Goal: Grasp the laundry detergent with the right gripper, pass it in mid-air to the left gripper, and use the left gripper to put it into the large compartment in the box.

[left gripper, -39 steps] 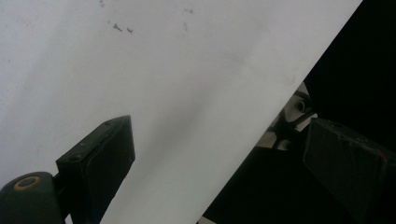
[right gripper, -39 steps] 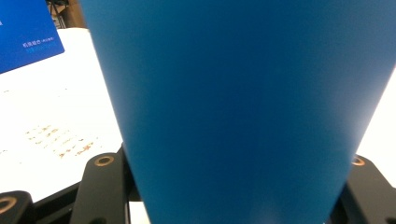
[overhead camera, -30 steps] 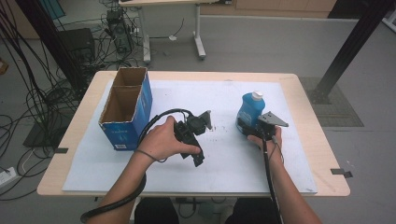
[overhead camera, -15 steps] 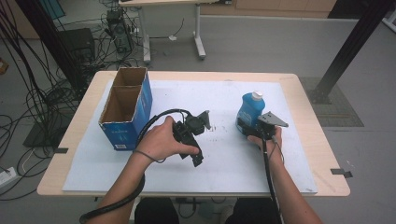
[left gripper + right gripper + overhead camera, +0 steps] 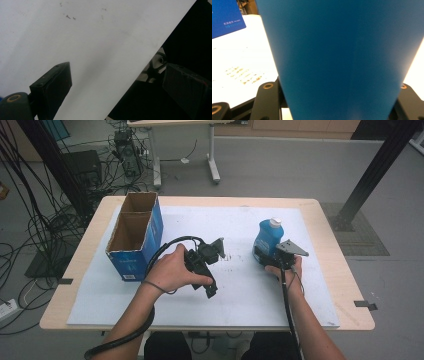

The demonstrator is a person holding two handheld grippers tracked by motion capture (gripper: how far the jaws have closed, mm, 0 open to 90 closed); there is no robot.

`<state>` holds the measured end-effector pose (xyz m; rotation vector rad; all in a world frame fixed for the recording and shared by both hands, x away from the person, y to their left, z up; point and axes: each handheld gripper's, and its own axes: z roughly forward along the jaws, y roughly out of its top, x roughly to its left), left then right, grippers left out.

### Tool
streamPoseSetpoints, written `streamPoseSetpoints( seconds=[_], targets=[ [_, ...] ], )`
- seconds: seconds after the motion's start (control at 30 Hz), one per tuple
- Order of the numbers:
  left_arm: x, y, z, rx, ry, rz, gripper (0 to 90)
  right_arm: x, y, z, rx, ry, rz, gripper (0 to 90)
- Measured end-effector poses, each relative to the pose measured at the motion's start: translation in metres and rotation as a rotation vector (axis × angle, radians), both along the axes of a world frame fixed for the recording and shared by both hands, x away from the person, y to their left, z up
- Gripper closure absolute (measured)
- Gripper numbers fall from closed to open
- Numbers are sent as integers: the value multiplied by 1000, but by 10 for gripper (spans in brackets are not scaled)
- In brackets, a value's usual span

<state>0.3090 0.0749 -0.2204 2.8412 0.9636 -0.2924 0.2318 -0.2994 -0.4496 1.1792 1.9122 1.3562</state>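
Observation:
A blue bottle (image 5: 266, 239) with a white cap stands upright at the right of the white mat (image 5: 240, 220). My right gripper (image 5: 275, 258) is shut on the bottle's lower body from the near side. In the right gripper view the bottle (image 5: 337, 50) sits between the two jaws of the right gripper (image 5: 337, 105). A hand holds my left gripper (image 5: 209, 266) at the middle of the mat, left of the bottle and apart from it. In the left gripper view the left gripper (image 5: 120, 82) is open, with bare mat (image 5: 87, 45) between the jaws.
An open-topped blue cardboard box (image 5: 134, 236) stands at the left of the mat; its corner (image 5: 225, 17) appears in the right gripper view. Faint marks (image 5: 232, 258) dot the mat between the grippers. Cables and desk legs (image 5: 212, 165) lie on the floor beyond the table.

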Motion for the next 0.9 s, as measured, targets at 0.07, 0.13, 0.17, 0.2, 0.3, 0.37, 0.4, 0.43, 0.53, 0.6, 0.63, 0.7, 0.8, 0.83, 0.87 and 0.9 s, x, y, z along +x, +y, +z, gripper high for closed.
streamPoseSetpoints(
  seconds=[0.07, 0.13, 0.17, 0.2, 0.3, 0.37, 0.4, 0.43, 0.53, 0.6, 0.63, 0.7, 0.8, 0.83, 0.87, 0.9],
  targets=[
    [0, -1, -1, 2, 4, -5, 89, 0, 0, 0, 2, 1, -1, 399],
    [0, -1, -1, 3, 4, -4, 89, 0, 0, 0, 2, 1, -1, 399],
    [0, -1, -1, 2, 5, -4, 89, 0, 0, 0, 1, 0, -1, 398],
    [0, -1, -1, 2, 5, -4, 89, 0, 0, 0, 2, 1, -1, 399],
    [1, -1, -1, 2, 4, -5, 90, 0, 0, 0, 2, 1, -1, 399],
    [1, -1, -1, 1, 5, -6, 90, 0, 0, 0, 2, 0, 0, 399],
    [1, -1, -1, 1, 5, -6, 90, 0, 0, 0, 2, 0, 0, 399],
    [1, -1, -2, 2, 5, -5, 90, 0, 0, 0, 1, -1, 0, 399],
    [1, -2, -2, 2, 5, -6, 90, 0, 0, 0, 0, -2, 3, 400],
    [1, -2, -2, 4, 5, -7, 90, 0, -1, -1, 2, -4, 5, 400],
    [1, -1, -2, 0, 6, -6, 90, 0, -1, -1, 2, -4, 5, 400],
    [0, -2, -2, 1, 6, -4, 91, 0, -1, -1, 4, -4, 5, 400],
    [1, -1, -2, 2, 6, -5, 90, 0, -1, -1, 4, -4, 4, 400],
    [1, -1, -2, 0, 6, -4, 91, 0, -1, -1, 4, -4, 4, 400],
    [0, 0, -2, -2, 5, -2, 91, 0, -1, -1, 4, -4, 4, 400],
    [1, 1, -1, -3, 5, -2, 91, 0, -1, -1, 4, -5, 3, 400]
  ],
)
